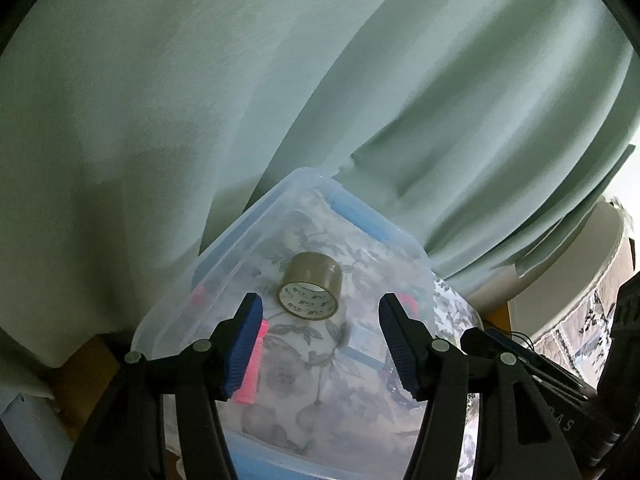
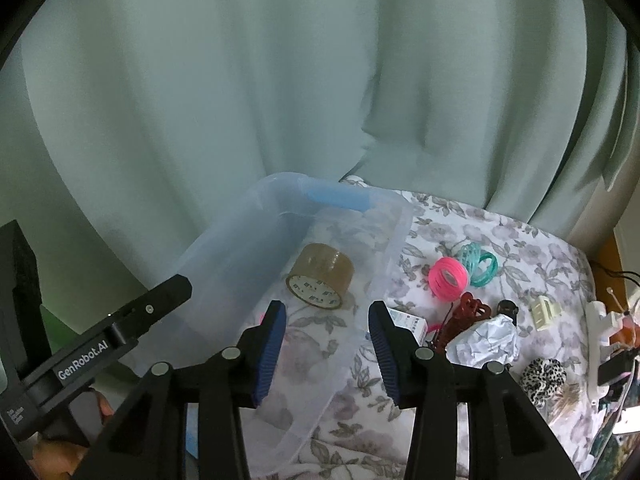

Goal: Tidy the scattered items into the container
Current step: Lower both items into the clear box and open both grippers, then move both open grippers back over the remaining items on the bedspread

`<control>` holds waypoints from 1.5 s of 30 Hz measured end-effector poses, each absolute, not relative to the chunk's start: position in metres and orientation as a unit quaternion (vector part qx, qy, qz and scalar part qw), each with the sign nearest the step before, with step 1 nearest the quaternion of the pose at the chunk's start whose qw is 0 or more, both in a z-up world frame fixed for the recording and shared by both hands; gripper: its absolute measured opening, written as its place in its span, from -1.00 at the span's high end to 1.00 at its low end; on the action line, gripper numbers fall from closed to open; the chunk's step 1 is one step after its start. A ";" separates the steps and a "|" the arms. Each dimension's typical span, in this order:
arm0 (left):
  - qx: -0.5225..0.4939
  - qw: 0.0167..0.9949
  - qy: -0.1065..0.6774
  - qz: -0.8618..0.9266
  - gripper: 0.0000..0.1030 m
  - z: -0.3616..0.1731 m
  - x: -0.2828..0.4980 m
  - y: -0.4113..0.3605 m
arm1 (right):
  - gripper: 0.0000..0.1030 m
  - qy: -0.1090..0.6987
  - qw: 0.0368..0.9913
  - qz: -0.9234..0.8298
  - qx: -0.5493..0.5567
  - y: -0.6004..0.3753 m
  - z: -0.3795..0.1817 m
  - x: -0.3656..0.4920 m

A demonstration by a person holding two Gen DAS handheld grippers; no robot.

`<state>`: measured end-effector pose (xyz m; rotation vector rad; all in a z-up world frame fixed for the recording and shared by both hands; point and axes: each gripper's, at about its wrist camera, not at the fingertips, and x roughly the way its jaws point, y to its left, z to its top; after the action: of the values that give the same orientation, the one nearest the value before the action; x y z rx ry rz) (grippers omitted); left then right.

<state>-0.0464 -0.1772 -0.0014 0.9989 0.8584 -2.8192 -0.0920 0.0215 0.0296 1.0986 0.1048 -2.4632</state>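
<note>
Both grippers, left (image 1: 320, 344) and right (image 2: 327, 350), are hovering wide and empty over the bin (image 2: 396, 240); tape (image 2: 320, 278) is lying inside, while clutter like the pink roll (image 2: 448, 274) is waiting rightward, nearer the right.

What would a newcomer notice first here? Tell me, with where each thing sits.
The clear plastic bin on the flowered cloth, with a brown roll of tape lying inside it and a pink comb near its front. To its right lies a bright clutter: a pink coil, a teal coil, a crumpled paper ball. Both the left gripper and right gripper hover open and empty.
</note>
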 end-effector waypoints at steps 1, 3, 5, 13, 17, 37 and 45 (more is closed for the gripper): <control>0.320 0.014 0.274 -0.907 -0.20 0.000 -0.045 -0.175 | 0.09 0.036 0.220 -0.891 0.396 0.024 0.031 -0.090; 0.318 0.011 0.267 -0.910 -0.20 0.006 -0.042 -0.169 | 0.09 0.034 0.220 -0.893 0.392 0.029 0.033 -0.086; 0.315 0.008 0.259 -0.913 -0.20 0.011 -0.039 -0.162 | 0.09 0.029 0.219 -0.895 0.388 0.036 0.037 -0.081; 0.303 -0.008 0.214 -0.929 -0.20 0.036 -0.026 -0.122 | 0.08 -0.007 0.211 -0.907 0.364 0.075 0.051 -0.060; 0.296 -0.025 0.189 -0.936 -0.20 0.048 -0.018 -0.096 | 0.06 -0.029 0.202 -0.915 0.347 0.100 0.060 -0.048; 0.332 -0.125 0.111 -0.928 -0.35 0.048 -0.027 0.023 | -0.10 -0.119 0.092 -0.942 0.300 0.234 0.072 0.004; 0.349 -0.121 0.078 -0.926 -0.35 0.032 -0.031 0.043 | -0.12 -0.164 0.032 -0.933 0.319 0.288 0.052 -0.003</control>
<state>-0.0314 0.0430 0.0320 1.1905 0.2657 -3.1568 -0.0026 0.2876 0.0515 0.9816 -0.5044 -2.8728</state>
